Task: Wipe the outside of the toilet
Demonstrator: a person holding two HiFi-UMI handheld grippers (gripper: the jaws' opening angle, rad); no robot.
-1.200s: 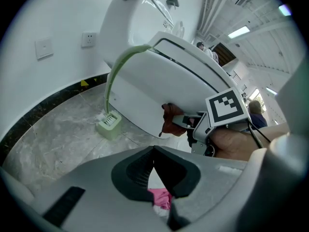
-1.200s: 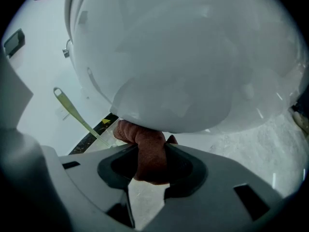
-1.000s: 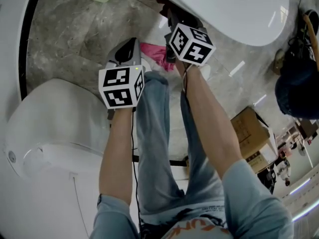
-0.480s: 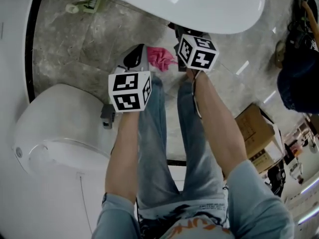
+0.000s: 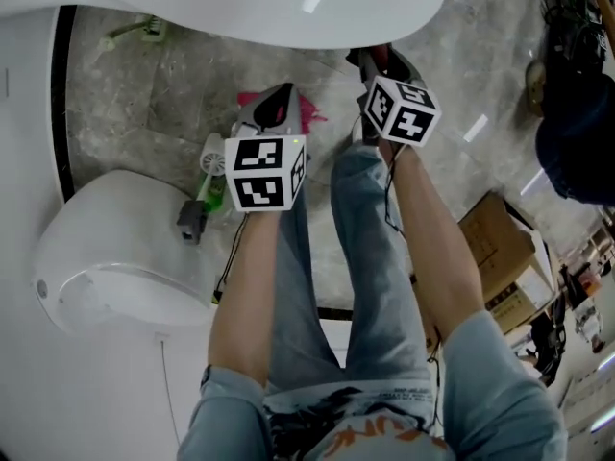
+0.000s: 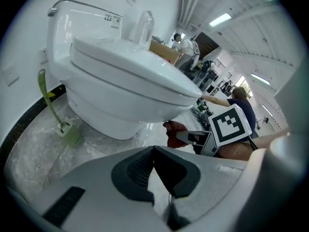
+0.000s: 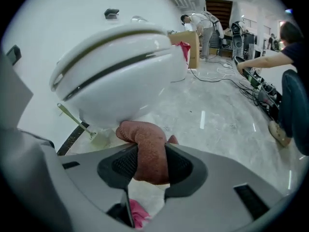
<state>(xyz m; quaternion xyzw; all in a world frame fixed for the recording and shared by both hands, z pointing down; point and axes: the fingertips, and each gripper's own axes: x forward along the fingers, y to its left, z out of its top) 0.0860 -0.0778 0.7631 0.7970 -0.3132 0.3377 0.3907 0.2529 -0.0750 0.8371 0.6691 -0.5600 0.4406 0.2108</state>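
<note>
left gripper (image 6: 153,152): jaws fully together, nothing between the pads; aimed at the base of the toilet.
right gripper (image 7: 150,164): jaws clamped on a rust-red cloth (image 7: 145,139). The small gap between the pads is filled by the fold, and the cloth bulges out past them at 12 o'clock.
toilet (image 5: 288,8): white, lid down. It sits at 12 o'clock in the head view, above both grippers, and fills 10 to 12 o'clock in the right gripper view.
cloth vs toilet: the cloth tip sits just under the front of the bowl; contact can't be told.
gripper spacing: the right gripper sits at 3 o'clock in the left gripper view, near the left one but apart.
pink rag (image 5: 312,115): on the floor between the two gripper tips in the head view. It also shows below the jaws at 6 o'clock in the right gripper view.
toilet brush (image 6: 65,129): green, in its holder on the floor at 9 o'clock of the toilet base, handle rising along the wall.
second toilet (image 5: 106,257): 8 to 9 o'clock in the head view, lid shut.
green bottle (image 5: 209,192): lying on the floor between the second toilet and the left gripper.
cardboard box (image 5: 495,248): 3 to 4 o'clock in the head view.
floor (image 5: 173,94): grey marbled stone.
</note>
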